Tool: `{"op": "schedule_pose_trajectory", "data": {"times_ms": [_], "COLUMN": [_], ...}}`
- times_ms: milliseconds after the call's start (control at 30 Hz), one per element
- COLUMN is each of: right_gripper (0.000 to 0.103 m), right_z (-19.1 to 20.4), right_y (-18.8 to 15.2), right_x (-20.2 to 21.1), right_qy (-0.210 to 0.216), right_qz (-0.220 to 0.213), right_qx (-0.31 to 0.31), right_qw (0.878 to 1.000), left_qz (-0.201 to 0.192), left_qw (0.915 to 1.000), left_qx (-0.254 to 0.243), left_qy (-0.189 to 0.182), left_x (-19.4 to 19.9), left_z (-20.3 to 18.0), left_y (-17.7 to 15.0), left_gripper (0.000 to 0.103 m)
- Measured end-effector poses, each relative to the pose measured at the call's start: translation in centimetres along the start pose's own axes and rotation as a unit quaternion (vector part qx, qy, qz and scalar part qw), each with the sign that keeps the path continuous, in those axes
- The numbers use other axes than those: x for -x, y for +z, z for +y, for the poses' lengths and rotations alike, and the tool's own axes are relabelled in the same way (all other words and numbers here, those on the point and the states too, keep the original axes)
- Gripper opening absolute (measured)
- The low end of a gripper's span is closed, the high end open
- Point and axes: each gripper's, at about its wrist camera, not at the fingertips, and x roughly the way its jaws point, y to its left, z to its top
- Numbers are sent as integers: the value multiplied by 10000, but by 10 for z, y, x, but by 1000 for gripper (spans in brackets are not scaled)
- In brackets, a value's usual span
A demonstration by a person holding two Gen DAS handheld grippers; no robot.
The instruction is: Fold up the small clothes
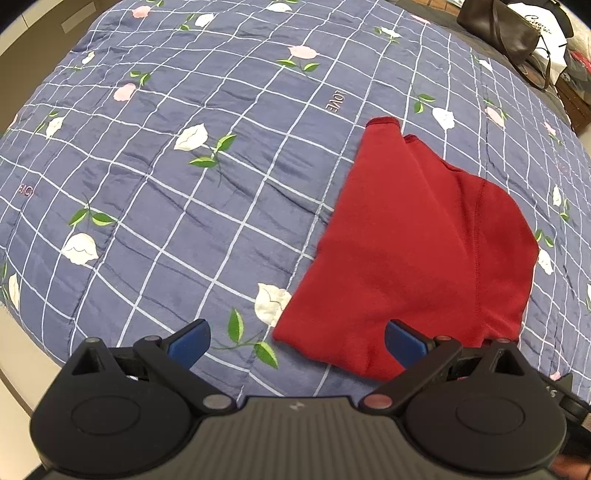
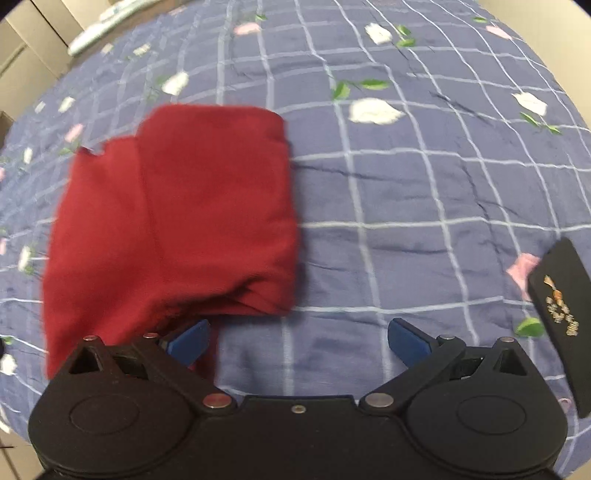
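Note:
A small dark red garment (image 1: 413, 251) lies folded over on the blue checked bedspread (image 1: 184, 184), to the right in the left wrist view. My left gripper (image 1: 297, 341) hovers open at the garment's near left corner, its right blue fingertip over the cloth, nothing held. In the right wrist view the same red garment (image 2: 177, 221) lies left of centre, somewhat blurred. My right gripper (image 2: 298, 341) is open beside the garment's near right edge, the left blue fingertip close to the cloth, nothing between the fingers.
A brown handbag (image 1: 506, 33) and white bags sit at the bed's far right corner. A black flat case with small decorations (image 2: 561, 321) lies on the spread to the right. A pale object (image 2: 103, 26) rests at the bed's far left edge.

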Motion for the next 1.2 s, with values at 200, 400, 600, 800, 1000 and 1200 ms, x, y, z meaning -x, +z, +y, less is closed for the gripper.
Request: {"op": "schedule_pose_trajectory", "data": {"times_ms": [200,400,600,800,1000,1200], "right_gripper": [102,102,102,102,102,102], "right_z": [35,70,54,42,40,17], "right_y": [-2,-15,-25,-28,-31,-37], "right_x": [5,-14,-25,-22,-20,-27], "right_qy": [687,346,-319,-182,-277,-948], "right_qz": [-43,417,516,509,442,624], "right_qx": [222,926,1001,799,927,799], "right_qw": [9974,9942,9931,9953,9943,9903], "left_qz": [37,60,85,137,137,156], "left_qw": [10000,10000,9999,9997,9994,9992], "left_qx": [-41,-41,-71,-183,-320,-365], "left_qy": [14,65,73,47,6,-15], "left_x": [-1,-1,-2,-7,-7,-9], "left_z": [4,11,18,14,7,2], "left_y": [0,1,5,8,11,13], "left_gripper": [102,102,102,102,102,102]}}
